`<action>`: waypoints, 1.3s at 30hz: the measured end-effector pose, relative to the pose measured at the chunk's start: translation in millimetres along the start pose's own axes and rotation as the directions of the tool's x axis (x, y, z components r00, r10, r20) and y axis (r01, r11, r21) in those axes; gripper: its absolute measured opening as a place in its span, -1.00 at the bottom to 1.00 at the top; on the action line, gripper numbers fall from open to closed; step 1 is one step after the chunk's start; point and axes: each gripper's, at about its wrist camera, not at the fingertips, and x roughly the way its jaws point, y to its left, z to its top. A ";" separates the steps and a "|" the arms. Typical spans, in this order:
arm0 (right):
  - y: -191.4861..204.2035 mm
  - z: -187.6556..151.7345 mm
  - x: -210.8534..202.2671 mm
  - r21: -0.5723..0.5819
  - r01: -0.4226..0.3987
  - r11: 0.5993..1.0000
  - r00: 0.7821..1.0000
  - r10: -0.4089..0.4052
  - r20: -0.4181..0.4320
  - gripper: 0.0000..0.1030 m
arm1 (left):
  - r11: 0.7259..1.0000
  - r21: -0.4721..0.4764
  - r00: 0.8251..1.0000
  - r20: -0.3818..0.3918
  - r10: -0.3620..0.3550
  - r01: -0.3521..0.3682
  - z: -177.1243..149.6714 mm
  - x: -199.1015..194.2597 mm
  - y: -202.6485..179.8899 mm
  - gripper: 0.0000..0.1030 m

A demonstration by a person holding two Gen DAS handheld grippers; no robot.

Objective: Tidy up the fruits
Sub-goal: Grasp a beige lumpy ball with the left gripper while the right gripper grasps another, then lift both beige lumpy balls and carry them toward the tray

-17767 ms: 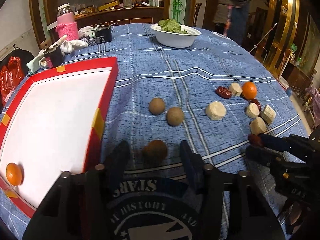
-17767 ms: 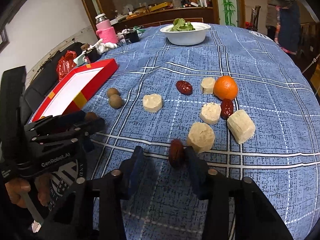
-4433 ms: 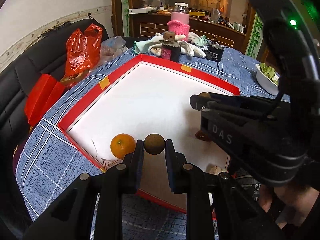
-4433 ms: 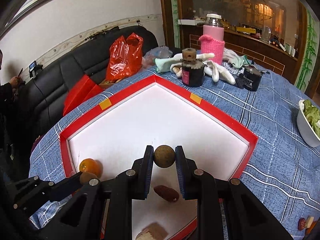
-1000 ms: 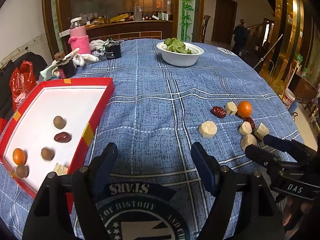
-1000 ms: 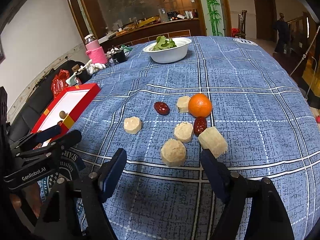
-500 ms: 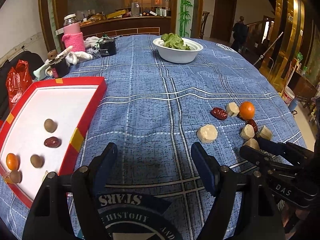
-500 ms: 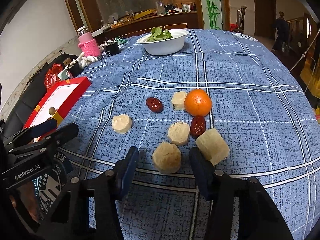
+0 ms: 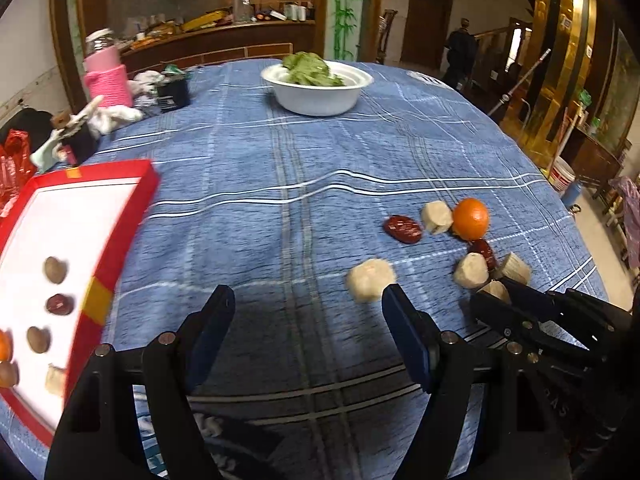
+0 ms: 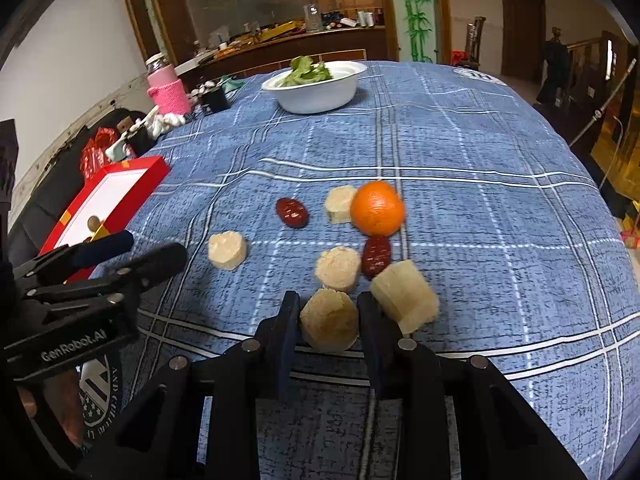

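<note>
The right tongs (image 10: 329, 320) are closing around the nearest pale chunk (image 10: 329, 320) on the blue tabletop (image 10: 480, 220), flanking its sides, though pad contact cannot be told. The chunk looks light, firm and rough-skinned (probably cut sugarcane), so a squeeze across its round sides should hold without crushing. The left tongs (image 9: 308, 334) gape wide and empty, just short of another chunk (image 9: 370, 280). The red tray (image 9: 140, 196) lies well apart.
</note>
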 end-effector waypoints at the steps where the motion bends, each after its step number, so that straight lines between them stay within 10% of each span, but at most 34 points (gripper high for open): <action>1: -0.7 0.0 -1.1 0.004 0.002 1.000 1.000 -0.002 0.005 -0.40 | 1.000 0.007 1.000 -0.003 0.001 -0.001 0.5 2.2 -3.6 0.46; 12: -5.9 1.1 -12.7 0.019 -0.006 1.000 0.999 0.005 0.052 -0.41 | 1.000 0.027 0.999 -0.032 -0.005 0.006 4.3 28.6 -26.1 0.45; 21: -7.2 0.2 -12.4 0.021 -0.022 1.000 0.998 0.021 0.053 -0.41 | 0.999 0.028 1.000 -0.012 0.023 -0.023 4.8 28.5 -23.0 -0.48; 39: 0.6 -0.2 -9.1 -0.012 -0.021 1.000 0.998 0.021 0.052 -0.41 | 0.997 0.021 0.997 -0.016 0.071 -0.071 -6.1 11.7 -17.0 -0.48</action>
